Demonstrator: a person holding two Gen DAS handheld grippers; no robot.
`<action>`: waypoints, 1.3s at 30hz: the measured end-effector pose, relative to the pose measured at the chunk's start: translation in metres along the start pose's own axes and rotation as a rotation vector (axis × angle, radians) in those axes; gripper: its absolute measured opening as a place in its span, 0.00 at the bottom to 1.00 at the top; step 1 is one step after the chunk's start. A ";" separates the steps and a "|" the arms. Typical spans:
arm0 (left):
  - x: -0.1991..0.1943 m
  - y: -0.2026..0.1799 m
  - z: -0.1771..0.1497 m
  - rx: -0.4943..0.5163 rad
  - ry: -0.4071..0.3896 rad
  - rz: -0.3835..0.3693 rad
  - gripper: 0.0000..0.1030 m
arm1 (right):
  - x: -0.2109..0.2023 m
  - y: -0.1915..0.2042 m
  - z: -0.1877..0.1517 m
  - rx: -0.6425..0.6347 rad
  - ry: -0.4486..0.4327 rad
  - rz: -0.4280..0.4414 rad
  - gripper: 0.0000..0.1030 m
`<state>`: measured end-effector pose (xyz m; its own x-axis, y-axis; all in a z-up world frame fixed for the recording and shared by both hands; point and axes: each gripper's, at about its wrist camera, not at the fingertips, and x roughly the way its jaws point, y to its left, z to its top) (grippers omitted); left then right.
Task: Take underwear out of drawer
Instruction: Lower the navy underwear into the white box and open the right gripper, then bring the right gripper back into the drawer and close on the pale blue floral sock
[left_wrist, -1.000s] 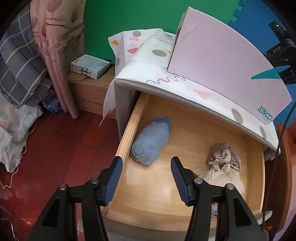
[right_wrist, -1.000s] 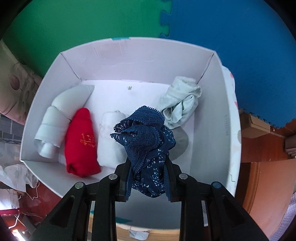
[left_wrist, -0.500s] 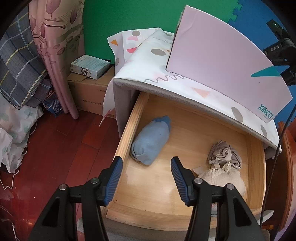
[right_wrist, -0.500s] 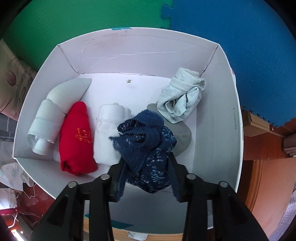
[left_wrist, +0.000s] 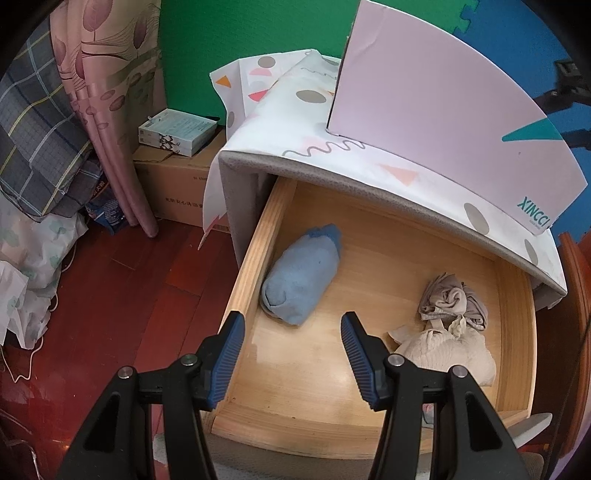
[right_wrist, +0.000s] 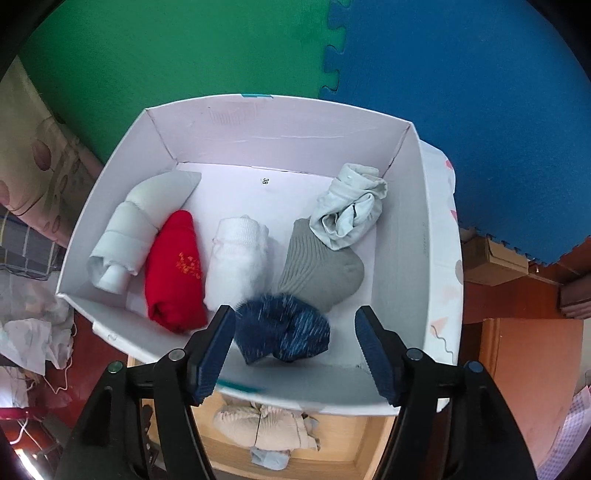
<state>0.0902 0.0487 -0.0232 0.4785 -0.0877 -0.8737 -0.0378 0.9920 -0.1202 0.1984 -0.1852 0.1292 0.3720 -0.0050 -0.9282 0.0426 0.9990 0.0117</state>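
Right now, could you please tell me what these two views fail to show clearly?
- Dark blue lace underwear, right wrist view: motion-blurred, so whether it has landed is unclear.
- Beige crumpled garment, right wrist view: partly hidden by the white cardboard box.
- Wooden drawer, left wrist view: back covered by the cabinet top.

- Green foam wall (left_wrist: 258, 33) and blue foam wall (right_wrist: 461, 74) stand ahead of both grippers.
- Red-brown wood floor (left_wrist: 122, 288) lies left of the left gripper.
- Pink patterned curtain (left_wrist: 107, 110) hangs far left, beside a cardboard box (left_wrist: 177, 184).
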 end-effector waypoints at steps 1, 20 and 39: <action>0.000 0.001 0.000 -0.001 0.001 -0.002 0.54 | -0.004 0.000 -0.004 -0.007 -0.003 0.003 0.63; 0.001 0.002 -0.001 -0.004 0.013 0.026 0.54 | -0.019 -0.012 -0.126 -0.044 0.070 0.055 0.69; 0.000 0.005 0.000 -0.009 0.010 0.022 0.54 | 0.152 0.024 -0.221 0.064 0.502 0.126 0.70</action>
<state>0.0898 0.0541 -0.0242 0.4684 -0.0670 -0.8810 -0.0560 0.9929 -0.1053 0.0508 -0.1520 -0.0942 -0.1116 0.1525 -0.9820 0.0887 0.9857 0.1430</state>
